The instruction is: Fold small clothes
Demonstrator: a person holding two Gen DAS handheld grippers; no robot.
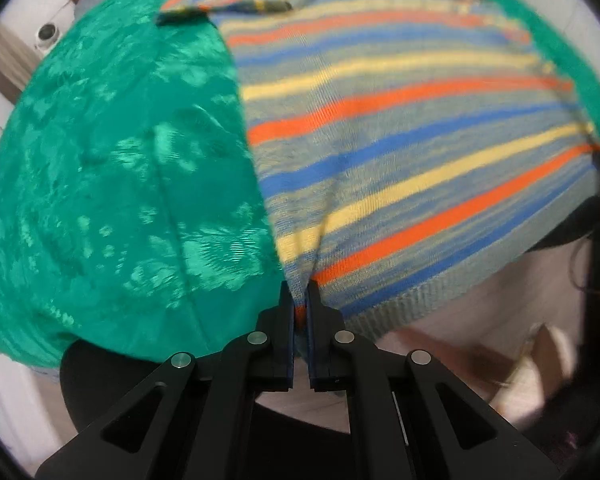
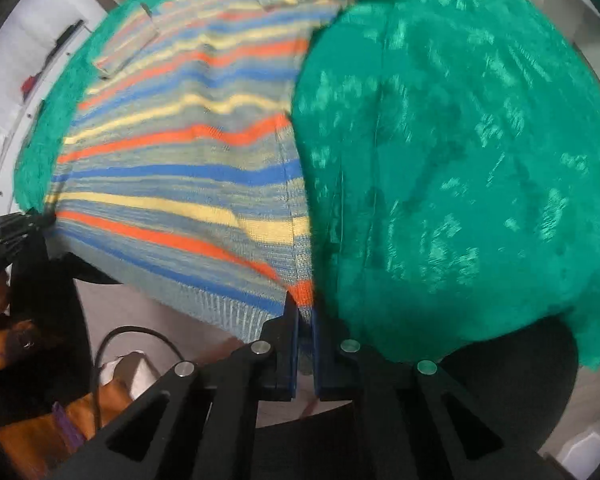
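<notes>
Left tool (image 1: 299, 300): closed narrow on the ribbed hem corner of the striped knitted sweater (image 1: 400, 128), grey with orange, blue and yellow bands; cloth is pinched between its jaws.
Right tool (image 2: 306, 312): likewise clamped tight on the opposite hem corner of the sweater (image 2: 180, 152).
Sweater position: it runs straight ahead of both tools, hem nearest, sleeves farthest, spread on the green patterned cloth (image 1: 112, 184) covering the surface.
Long axis: hem to collar, pointing away from the tools; stripes run across it.
Key relation: each tool holds one hem corner, so neither is nearer; judged, the fold calls for carrying the hem forward toward the far end, both tools together.
Left view only: a folded sleeve (image 1: 224, 0) with dark cuff, far left of the tool.
Right view only: the other tool at the hem's far-left corner, and a black cable (image 2: 112, 344) below the surface edge.
</notes>
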